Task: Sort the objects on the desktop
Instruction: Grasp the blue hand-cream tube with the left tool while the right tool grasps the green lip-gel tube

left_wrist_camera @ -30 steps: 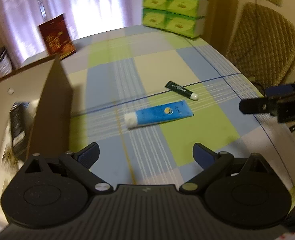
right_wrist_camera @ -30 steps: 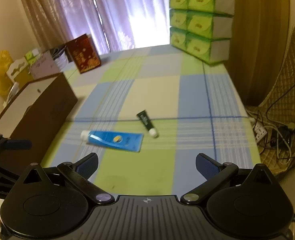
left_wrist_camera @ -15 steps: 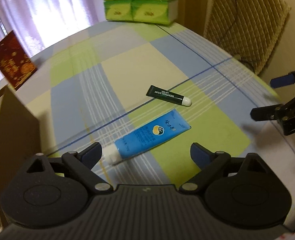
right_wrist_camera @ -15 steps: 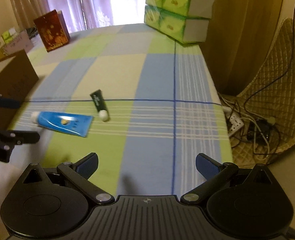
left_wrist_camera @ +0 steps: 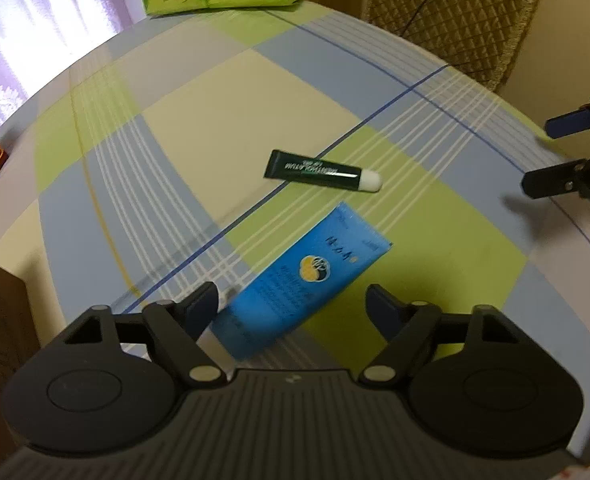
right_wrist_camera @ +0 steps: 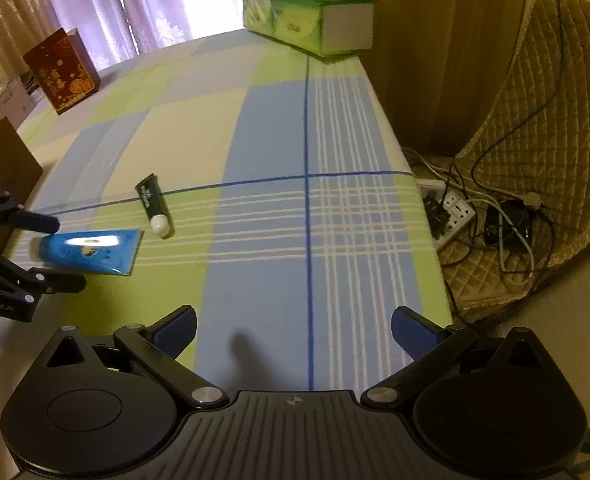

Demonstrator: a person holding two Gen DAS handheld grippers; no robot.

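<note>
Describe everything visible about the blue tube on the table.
The blue tube is a flat, soft-looking squeeze tube, glossy, with a round yellow and dark logo and pale lettering. Its crimped end points away from the left gripper; its cap end is hidden in both views. It lies flat on the checked tablecloth, between the left gripper's open jaws, which do not appear to touch it. A small dark green tube lies close beyond it, apart.
</note>
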